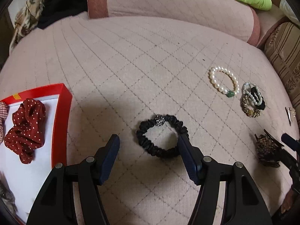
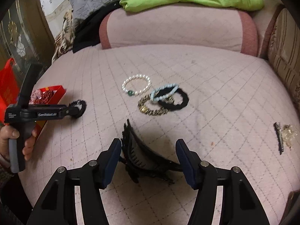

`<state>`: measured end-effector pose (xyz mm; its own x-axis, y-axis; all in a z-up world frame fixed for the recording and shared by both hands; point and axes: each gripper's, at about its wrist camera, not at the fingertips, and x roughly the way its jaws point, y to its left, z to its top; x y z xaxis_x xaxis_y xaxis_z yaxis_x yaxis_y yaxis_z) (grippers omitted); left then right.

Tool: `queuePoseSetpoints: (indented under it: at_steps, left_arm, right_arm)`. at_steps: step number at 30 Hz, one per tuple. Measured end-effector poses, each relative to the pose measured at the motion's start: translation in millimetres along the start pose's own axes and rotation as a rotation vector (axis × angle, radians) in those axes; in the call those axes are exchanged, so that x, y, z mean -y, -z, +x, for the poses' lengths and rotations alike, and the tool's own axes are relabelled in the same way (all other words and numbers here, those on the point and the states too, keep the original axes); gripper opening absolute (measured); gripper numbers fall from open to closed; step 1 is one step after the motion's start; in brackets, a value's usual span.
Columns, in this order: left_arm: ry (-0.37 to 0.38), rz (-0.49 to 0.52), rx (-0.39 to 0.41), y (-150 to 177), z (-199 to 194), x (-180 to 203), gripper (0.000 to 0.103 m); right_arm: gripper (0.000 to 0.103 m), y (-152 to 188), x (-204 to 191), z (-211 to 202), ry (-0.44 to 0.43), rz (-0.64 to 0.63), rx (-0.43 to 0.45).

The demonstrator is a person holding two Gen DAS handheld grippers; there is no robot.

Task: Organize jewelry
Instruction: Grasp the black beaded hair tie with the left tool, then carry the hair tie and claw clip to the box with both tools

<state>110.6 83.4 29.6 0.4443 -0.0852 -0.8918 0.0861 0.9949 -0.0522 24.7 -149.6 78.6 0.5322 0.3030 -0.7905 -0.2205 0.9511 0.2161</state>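
The red box (image 1: 62, 112) sits at the left edge of the pink quilted cushion (image 1: 150, 65). On its white floor lie a dark red dotted scrunchie (image 1: 25, 129) and, at the far left, part of a checked fabric piece (image 1: 2, 112).

The left gripper (image 1: 149, 142) hangs low over a black scrunchie (image 1: 162, 136) near the middle of the cushion, jaws spread, one fingertip at its right side.

The right gripper (image 2: 149, 148) has its jaws spread either side of a dark hair claw (image 2: 142, 155) near the front edge.

A pearl bracelet (image 2: 136, 84) and a small heap of hair ties (image 2: 163, 99) lie towards the back, and a hair clip (image 2: 279, 136) towards the right edge.
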Motion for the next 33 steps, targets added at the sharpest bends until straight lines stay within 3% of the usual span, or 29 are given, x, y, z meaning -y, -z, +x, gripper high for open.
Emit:
queuePoseSetpoints:
  at_steps: [2,5,6,15,21,27,33]
  left_arm:
    - [0.007,0.007,-0.003,0,0,4,0.063]
    - [0.039,0.034,-0.020,3,-5,12,0.006]
    - [0.042,0.033,-0.016,4,-8,14,0.006]
    - [0.072,0.033,0.095,17,-69,12,0.006]
    - [0.103,-0.019,0.166,28,-120,-19,0.006]
    - [0.090,-0.121,0.233,35,-160,-79,0.006]
    - [0.075,-0.276,0.246,47,-160,-146,0.006]
  right_arm:
    - [0.055,1,0,3,0.017,0.001,-0.020]
    - [0.015,1,8,8,0.021,0.059,-0.047]
    - [0.006,0,11,10,0.029,0.076,-0.055]
    - [0.005,0,25,-2,-0.073,0.223,-0.006]
    - [0.005,5,26,-13,-0.153,0.312,0.028]
    - [0.005,2,0,-34,-0.167,0.296,0.067]
    - [0.005,-13,-50,-42,-0.231,0.257,0.054]
